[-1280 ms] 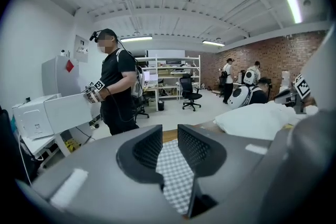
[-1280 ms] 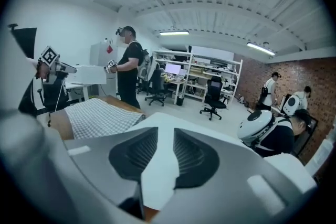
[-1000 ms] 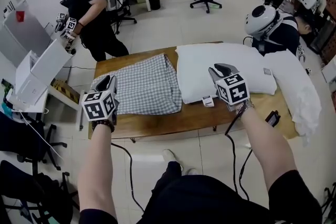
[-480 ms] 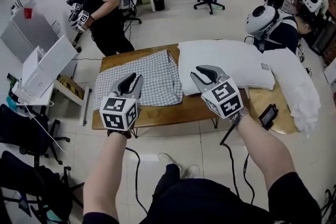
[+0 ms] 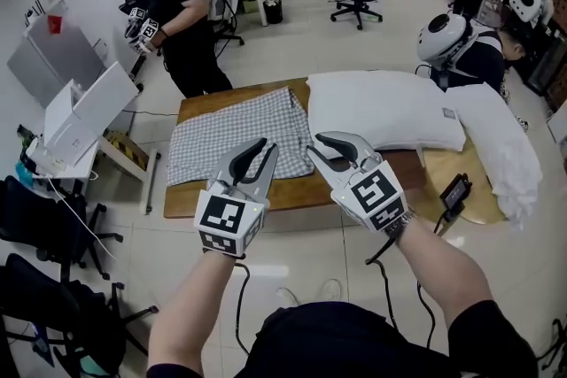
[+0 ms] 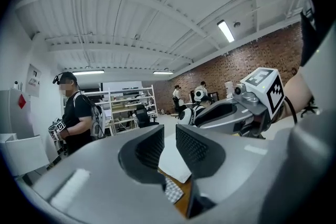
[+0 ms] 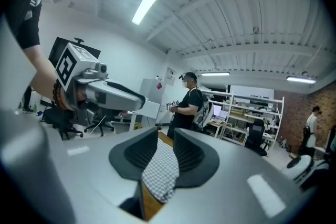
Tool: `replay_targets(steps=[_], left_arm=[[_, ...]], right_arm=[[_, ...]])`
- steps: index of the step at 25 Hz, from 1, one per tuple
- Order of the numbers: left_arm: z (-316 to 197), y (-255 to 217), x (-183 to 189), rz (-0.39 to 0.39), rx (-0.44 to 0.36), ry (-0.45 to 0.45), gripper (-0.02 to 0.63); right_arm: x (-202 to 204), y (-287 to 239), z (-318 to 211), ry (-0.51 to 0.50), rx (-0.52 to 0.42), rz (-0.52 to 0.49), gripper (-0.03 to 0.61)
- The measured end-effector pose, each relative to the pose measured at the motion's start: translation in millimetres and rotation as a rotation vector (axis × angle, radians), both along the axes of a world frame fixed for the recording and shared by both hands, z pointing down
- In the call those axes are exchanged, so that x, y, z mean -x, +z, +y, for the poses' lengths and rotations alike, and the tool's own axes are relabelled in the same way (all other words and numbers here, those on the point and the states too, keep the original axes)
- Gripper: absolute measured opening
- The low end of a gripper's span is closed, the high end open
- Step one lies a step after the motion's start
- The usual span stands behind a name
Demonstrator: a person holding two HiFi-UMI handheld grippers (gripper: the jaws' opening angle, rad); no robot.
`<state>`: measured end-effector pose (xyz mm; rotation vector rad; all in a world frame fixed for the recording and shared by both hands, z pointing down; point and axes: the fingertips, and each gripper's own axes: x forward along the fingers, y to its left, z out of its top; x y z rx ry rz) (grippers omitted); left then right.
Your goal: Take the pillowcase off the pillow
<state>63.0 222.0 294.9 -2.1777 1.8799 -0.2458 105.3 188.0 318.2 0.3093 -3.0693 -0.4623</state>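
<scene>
Illumination bright and even, from ceiling strip lights (image 7: 151, 0), which flare white in both gripper views. Head view sharp throughout; faint soft shadow under the worktop (image 5: 190, 197) falls on the glossy pale floor (image 5: 292, 44). The pillow (image 5: 385, 106) reads very bright, little surface detail. Both gripper views show heavy fisheye bending, dark corners, soft close foreground.

Two pillows (image 5: 385, 109) (image 5: 498, 150), one pillowcase (image 5: 239, 137), two tongs (image 5: 263, 148) (image 5: 316, 144)

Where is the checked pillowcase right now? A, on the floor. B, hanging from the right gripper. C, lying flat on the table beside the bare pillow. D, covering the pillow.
C: the checked pillowcase lies spread on the table, to the left of the bare white pillow.
</scene>
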Motion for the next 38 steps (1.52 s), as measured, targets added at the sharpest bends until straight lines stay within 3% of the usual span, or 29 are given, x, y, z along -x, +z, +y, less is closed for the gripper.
replay_targets(steps=[4,7,10,14,17,22,38], left_arm=[[22.5,-12.3,-11.3,-0.046,-0.051,0.031,0.057],[44.3,-16.9,-16.9,-0.013,-0.003,0.016,0.043],[60.3,-23.3,-16.4,-0.014,-0.042,0.018,0.011],[76.5,-11.0,-15.2,0.051,0.037,0.000,0.003],[86.0,-3.2,-13.3,0.070,0.039,0.002,0.003],[92.3,6.0,-16.2,0.074,0.037,0.010,0.003],[85.8,6.3,-22.2,0.084,0.022,0.018,0.003]], right_arm=[[4.7,-4.2,28.5,-0.011,-0.004,-0.018,0.092],[3.9,-15.3,45.3,0.011,-0.006,-0.059,0.092],[-0.6,-23.8,57.6,0.048,-0.007,-0.105,0.089],[-9.4,-26.2,72.8,0.107,0.104,-0.118,0.081],[-15.1,-21.9,82.2,0.137,0.144,-0.119,0.058],[-18.7,-16.4,88.6,0.166,0.149,-0.134,0.003],[-13.7,-14.9,89.1,0.172,0.145,-0.135,0.000]])
